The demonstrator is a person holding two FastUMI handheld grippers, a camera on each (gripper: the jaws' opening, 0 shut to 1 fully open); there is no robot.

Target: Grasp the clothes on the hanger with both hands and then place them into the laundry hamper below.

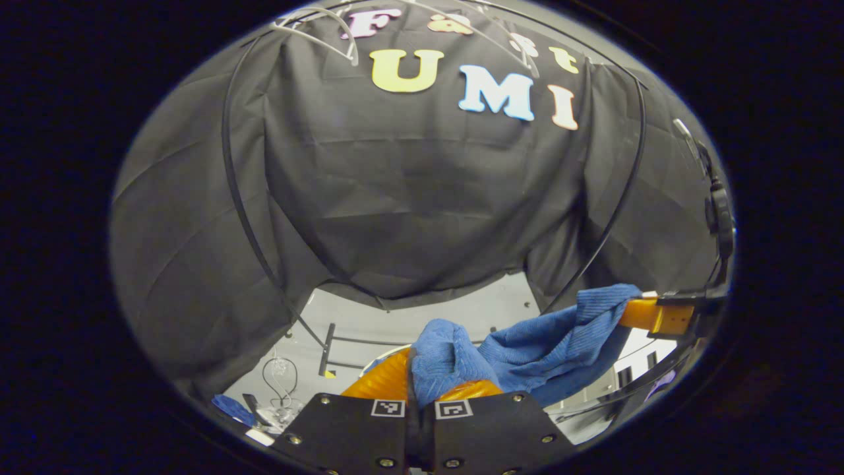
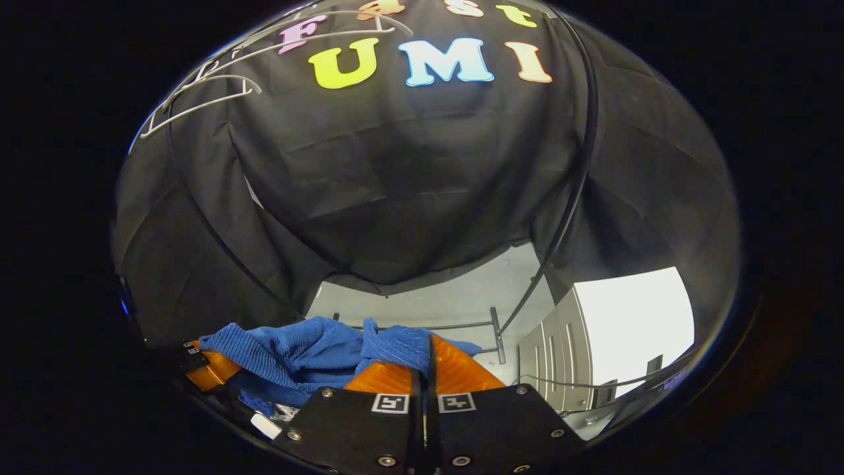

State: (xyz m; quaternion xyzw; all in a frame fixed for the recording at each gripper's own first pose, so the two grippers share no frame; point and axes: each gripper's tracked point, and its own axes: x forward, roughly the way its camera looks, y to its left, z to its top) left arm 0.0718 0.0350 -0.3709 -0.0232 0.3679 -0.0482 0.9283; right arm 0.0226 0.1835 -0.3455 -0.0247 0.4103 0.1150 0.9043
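Orange fingers (image 1: 389,379) of the left gripper (image 1: 422,389) are clamped on the blue cloth (image 1: 527,349); the right gripper (image 2: 425,376) likewise pinches its other end. Cloth spans between them; lower both together, releasing only over the hamper.

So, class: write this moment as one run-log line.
left gripper: shut on blue ribbed knit cloth | right gripper: shut on cloth | white wire hanger: bare, above | hamper: unseen

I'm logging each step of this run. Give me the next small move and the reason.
Probably lower both grippers together. The blue garment is pinched in the left gripper and the right gripper, stretched between them, already off the white hanger above. The hamper isn't visible, so go down slowly before opening.
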